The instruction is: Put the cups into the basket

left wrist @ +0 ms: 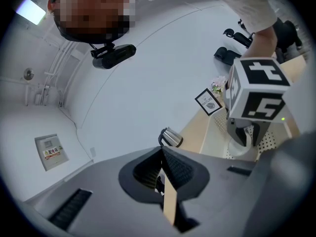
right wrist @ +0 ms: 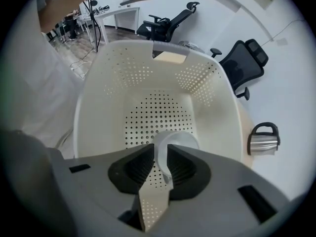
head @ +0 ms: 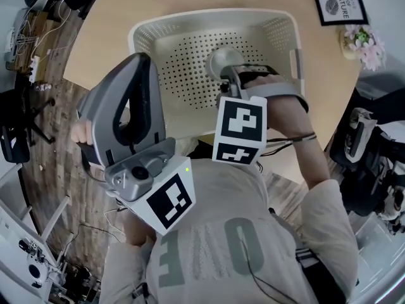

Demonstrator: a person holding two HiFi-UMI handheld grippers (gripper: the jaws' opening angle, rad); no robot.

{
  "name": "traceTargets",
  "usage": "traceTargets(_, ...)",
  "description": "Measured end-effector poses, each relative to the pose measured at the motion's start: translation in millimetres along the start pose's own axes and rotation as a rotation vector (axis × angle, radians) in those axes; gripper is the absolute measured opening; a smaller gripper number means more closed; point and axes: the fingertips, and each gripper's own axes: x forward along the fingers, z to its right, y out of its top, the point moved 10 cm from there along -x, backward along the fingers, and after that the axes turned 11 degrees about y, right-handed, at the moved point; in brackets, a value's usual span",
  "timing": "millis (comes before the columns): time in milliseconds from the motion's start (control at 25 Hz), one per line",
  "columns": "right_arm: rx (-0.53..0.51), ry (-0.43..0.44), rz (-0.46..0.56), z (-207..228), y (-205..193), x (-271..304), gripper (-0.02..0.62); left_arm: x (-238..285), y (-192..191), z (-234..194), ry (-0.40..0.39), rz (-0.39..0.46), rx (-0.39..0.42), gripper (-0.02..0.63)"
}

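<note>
A white cup (head: 225,61) hangs inside the white perforated basket (head: 145,30), low over its dotted floor. My right gripper (head: 231,76) is shut on the cup's wall. In the right gripper view, the cup (right wrist: 174,141) sits pinched between the jaws of the right gripper (right wrist: 161,154), with the basket (right wrist: 98,98) open below. My left gripper (head: 137,65) is raised near my chest at the table's near edge, tips up, jaws shut on nothing. Its own view shows the left gripper (left wrist: 161,154) aimed at a bare wall, with the cup (left wrist: 242,144) at far right.
The basket stands on a round wooden table (head: 114,18). A steel kettle (right wrist: 263,139) stands beside the basket. A framed picture (head: 340,4) and pink flowers (head: 364,43) sit at the table's far right. Office chairs (right wrist: 242,63) stand beyond the table.
</note>
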Motion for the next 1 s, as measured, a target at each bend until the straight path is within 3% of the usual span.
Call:
traceTargets(200,0.001,-0.134,0.05,-18.8,-6.1,-45.0,0.077,-24.6,21.6,-10.9,0.037,0.037,0.024,0.009)
traceTargets(320,0.017,-0.266,0.177,-29.3,-12.7,-80.4,0.0,-33.5,39.5,-24.9,0.094,0.085,0.046,0.009)
traceTargets(440,0.107,-0.409,0.4,-44.5,-30.2,-118.3,-0.002,-46.6,57.5,-35.4,0.14,0.119,0.054,0.009)
traceTargets(600,0.251,-0.775,0.752,-68.4,-65.6,-157.2,-0.002,-66.4,74.5,-38.2,0.165,0.132,0.086,0.009)
traceTargets(680,0.362,-0.893,0.913,-82.5,-77.4,-165.3,-0.002,-75.7,80.6,-39.5,0.172,0.137,0.101,0.009)
traceTargets(840,0.633,-0.907,1.284,-112.4,-81.9,-159.2,-0.002,-95.2,92.7,-40.8,0.19,0.153,0.111,0.009)
traceTargets(920,0.721,-0.894,1.356,-127.1,-83.7,-148.6,-0.002,-103.2,97.7,-39.7,0.196,0.158,0.118,0.009)
traceTargets(1000,0.742,-0.887,1.353,-137.4,-81.1,-141.1,-0.002,-108.9,101.8,-41.0,0.211,0.162,0.127,0.009)
